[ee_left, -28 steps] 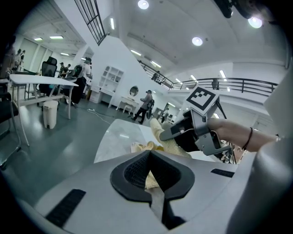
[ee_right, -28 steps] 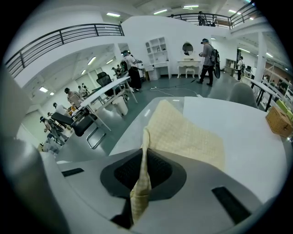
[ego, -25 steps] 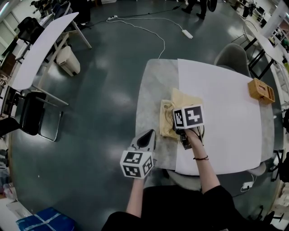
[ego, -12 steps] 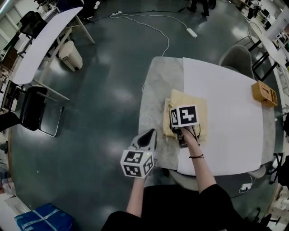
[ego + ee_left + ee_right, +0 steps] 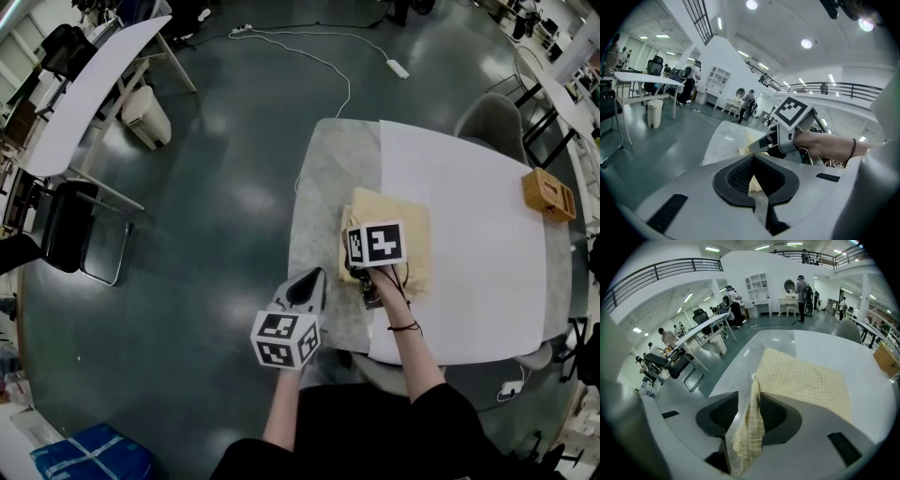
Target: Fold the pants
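The yellow checked pants [image 5: 386, 208] lie folded into a flat rectangle on the table, also seen in the right gripper view [image 5: 806, 380]. My right gripper [image 5: 367, 281] points steeply down at their near left corner. Its jaws [image 5: 752, 411] have just been opening. A strip of the cloth still hangs between them, with a gap beside the left pad. My left gripper [image 5: 307, 281] hovers off the table's near left edge, over the floor. Its fingers taper to a point and hold nothing [image 5: 754, 176]. The right gripper's tip [image 5: 759, 146] shows ahead of it.
The table has a marble strip [image 5: 323, 187] on the left and a white sheet [image 5: 469, 234] on the right. A wooden box [image 5: 547, 195] sits at the far right edge. A grey chair [image 5: 489, 120] stands behind. A cable [image 5: 319, 56] lies on the floor.
The right gripper has shifted a little left and down at the pants' near edge. The pants lie flatter than a second ago. The left gripper has stayed where it was.
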A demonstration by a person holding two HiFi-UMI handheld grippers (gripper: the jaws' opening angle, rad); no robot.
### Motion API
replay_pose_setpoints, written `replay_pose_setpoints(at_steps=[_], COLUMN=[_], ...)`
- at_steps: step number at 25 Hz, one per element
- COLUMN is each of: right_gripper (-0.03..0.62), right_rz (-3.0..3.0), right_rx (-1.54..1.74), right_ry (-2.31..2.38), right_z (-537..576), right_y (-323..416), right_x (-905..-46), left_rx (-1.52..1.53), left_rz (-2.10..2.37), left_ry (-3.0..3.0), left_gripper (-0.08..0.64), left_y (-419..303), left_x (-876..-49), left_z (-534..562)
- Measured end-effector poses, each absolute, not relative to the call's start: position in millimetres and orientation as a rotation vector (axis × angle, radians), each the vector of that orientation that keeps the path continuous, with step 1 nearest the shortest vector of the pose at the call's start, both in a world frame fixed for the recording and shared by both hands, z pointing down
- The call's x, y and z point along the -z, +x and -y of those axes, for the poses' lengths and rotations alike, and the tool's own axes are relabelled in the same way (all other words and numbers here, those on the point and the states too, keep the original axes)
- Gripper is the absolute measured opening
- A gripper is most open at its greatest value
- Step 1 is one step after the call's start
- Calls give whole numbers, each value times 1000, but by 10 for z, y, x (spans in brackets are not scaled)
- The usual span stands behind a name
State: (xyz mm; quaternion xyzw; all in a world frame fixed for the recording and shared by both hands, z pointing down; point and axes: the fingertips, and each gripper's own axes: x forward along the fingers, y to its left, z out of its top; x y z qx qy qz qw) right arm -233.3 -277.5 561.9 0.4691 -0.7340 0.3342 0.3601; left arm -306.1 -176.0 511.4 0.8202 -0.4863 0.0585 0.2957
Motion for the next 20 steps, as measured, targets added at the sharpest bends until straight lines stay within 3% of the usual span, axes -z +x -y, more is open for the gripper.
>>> replay_pose_setpoints(at_steps=[4, 14, 17, 20], right_gripper=[166, 179, 151, 69], right_rz=[1924, 2085, 2137, 2187], right_rx=[-857, -894, -908, -902], right_ry=[1238, 1280, 1267, 1251], right_z=[2770, 2776, 2722, 2669], right_y=[-2456, -2458, -2392, -2329], right_x=[-5558, -5254, -5158, -5068], left_rx=[-149, -134, -130, -128], left_rz=[1294, 1307, 1316, 1325], left_ry=[2185, 2203, 2215, 2231], left_gripper=[14, 14, 14, 14], left_y=[-3096, -3068, -3016, -2987], left_x=[-5090, -4989, -4925, -4853], left_z=[1752, 1738, 1725, 1714])
